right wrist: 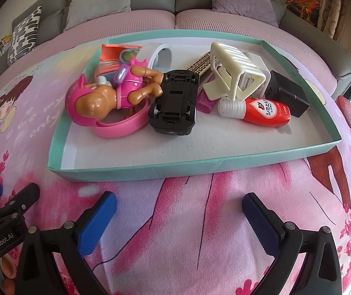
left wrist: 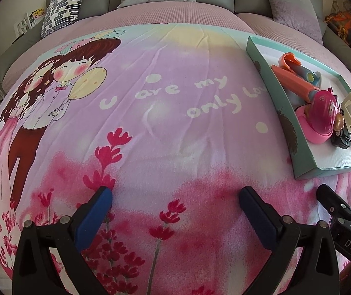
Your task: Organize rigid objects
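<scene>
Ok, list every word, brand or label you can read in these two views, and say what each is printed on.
"u are my only lo..." (cut off by the tray): blanket
"DAS": right gripper body, left wrist view
"GenRobot.AI": left gripper body, right wrist view
"LION", plus Japanese characters I cannot read reliably: red bottle
Books by the sofa: too small to read

toys, bottle (right wrist: 265, 113) heaped in teal tray (right wrist: 195, 164)
</scene>
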